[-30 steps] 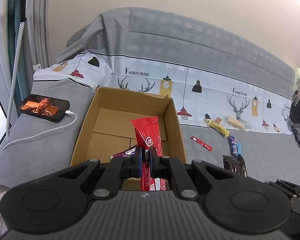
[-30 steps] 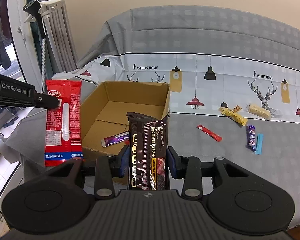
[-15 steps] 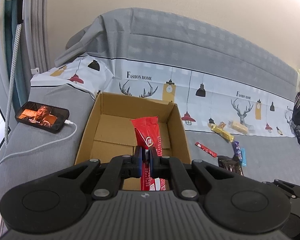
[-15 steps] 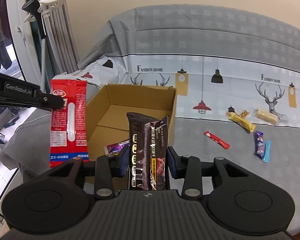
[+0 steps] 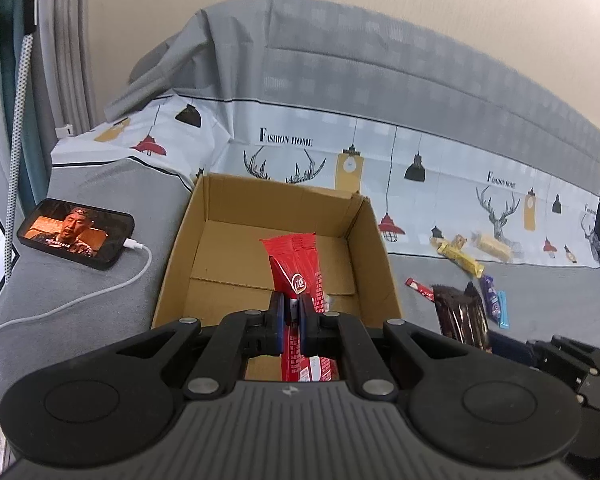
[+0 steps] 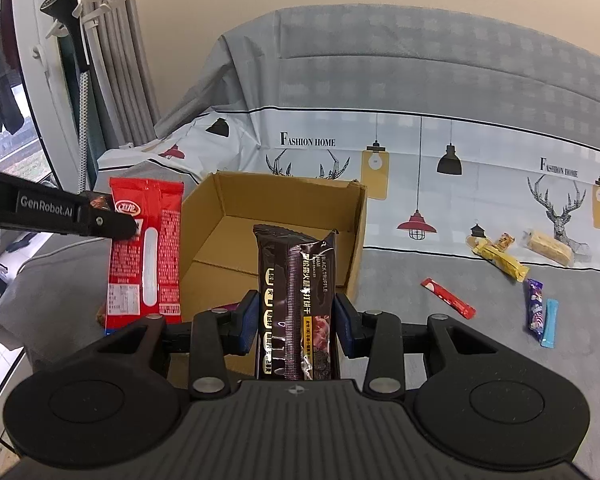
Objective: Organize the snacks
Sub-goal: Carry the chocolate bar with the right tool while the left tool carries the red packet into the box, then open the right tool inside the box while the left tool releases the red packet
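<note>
An open cardboard box [image 5: 376, 240] [image 6: 356, 216] sits on the grey sofa seat. My left gripper [image 5: 291, 308] is shut on a red snack packet [image 5: 296, 264], held upright over the box's near side. From the right wrist view the same red packet [image 6: 146, 248] hangs from the left gripper's finger [image 6: 100, 220], left of the box. My right gripper [image 6: 296, 312] is shut on a dark brown cracker packet [image 6: 296, 296], upright in front of the box. That brown packet [image 5: 460, 316] shows right of the box in the left wrist view.
A phone [image 5: 76, 232] with a white charging cable [image 5: 100, 292] lies on the sofa left of the box. Loose snacks lie right of it: a red stick [image 6: 448, 298], a yellow bar [image 6: 500, 262], a beige bar [image 6: 550, 246], purple and blue sticks [image 6: 538, 308]. A purple wrapper lies inside the box.
Both grippers have moved closer to the box with their packets still held. The box looks larger, and the purple wrapper inside is now mostly hidden behind the grippers.
</note>
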Motion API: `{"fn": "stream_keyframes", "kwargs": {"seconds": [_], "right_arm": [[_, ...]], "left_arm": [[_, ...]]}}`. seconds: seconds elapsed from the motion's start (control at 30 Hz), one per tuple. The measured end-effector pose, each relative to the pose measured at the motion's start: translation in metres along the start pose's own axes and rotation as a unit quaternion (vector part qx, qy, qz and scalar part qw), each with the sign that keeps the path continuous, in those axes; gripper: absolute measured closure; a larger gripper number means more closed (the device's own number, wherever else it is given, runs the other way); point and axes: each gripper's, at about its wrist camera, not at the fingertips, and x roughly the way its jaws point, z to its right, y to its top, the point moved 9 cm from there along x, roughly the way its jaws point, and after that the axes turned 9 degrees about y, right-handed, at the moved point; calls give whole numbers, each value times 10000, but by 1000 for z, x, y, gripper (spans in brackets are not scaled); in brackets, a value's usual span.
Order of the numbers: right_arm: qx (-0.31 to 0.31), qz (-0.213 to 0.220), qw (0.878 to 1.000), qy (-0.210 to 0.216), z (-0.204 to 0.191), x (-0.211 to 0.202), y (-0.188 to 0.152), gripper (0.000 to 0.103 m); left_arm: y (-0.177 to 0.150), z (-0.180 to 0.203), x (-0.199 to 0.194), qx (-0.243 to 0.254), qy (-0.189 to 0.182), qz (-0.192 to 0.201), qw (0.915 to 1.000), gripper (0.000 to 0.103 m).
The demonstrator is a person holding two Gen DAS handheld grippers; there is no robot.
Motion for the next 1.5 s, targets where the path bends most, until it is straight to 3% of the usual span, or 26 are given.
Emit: {"fn": "stream_keyframes", "kwargs": {"seconds": [0.77, 1.4, 1.47, 1.5], "right_arm": [[116, -491, 9987, 90, 7, 102, 3, 62], [88, -798, 9968, 54, 15, 141, -5, 62], [97, -818, 9966, 82, 15, 143, -5, 61], [107, -780, 9969, 77, 15, 143, -3, 56]], "left_arm": [[-3, -9, 101, 5, 105, -656, 9978, 96], [-19, -20, 148, 39, 214, -1028, 9945, 95], [-17, -24, 152, -51, 305, -974, 9948, 91], [-16, -27, 154, -86, 409, -935, 9947, 72]]}}
